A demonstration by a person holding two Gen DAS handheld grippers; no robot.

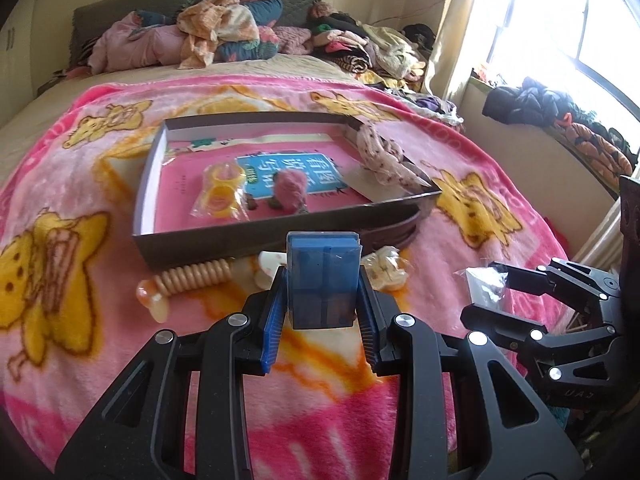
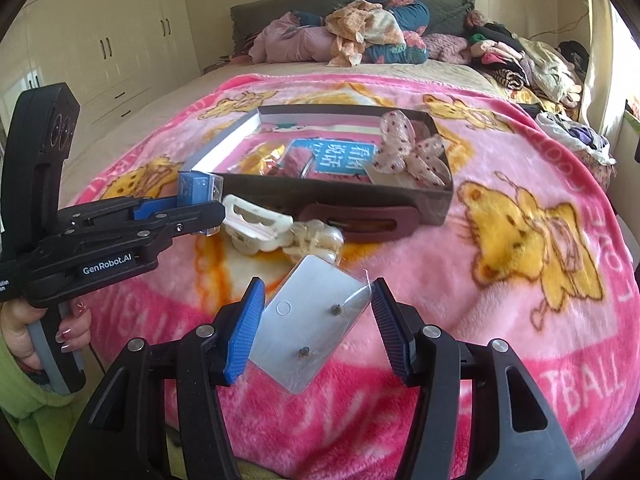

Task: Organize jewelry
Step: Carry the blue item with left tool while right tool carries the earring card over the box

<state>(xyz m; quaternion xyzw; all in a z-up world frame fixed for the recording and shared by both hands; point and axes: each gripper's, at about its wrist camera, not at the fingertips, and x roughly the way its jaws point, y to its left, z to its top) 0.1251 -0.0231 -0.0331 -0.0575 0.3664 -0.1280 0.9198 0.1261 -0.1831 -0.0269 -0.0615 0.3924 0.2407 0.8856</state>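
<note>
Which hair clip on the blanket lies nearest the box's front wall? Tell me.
The dark maroon oval clip, lying flat against the box front. The white claw clip and the cream spiral one sit further out on the blanket.

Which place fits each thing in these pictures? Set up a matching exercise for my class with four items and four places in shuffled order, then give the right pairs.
Things
1. small blue plastic box
2. white card with two stud earrings in a clear bag
3. dotted fabric bow
4. long maroon oval hair clip

Places
A. on the pink blanket, against the tray's near wall
B. between the left gripper's pads
C. in the shallow grey tray
D. between the right gripper's pads

Pairs: 1-B, 2-D, 3-C, 4-A
</note>
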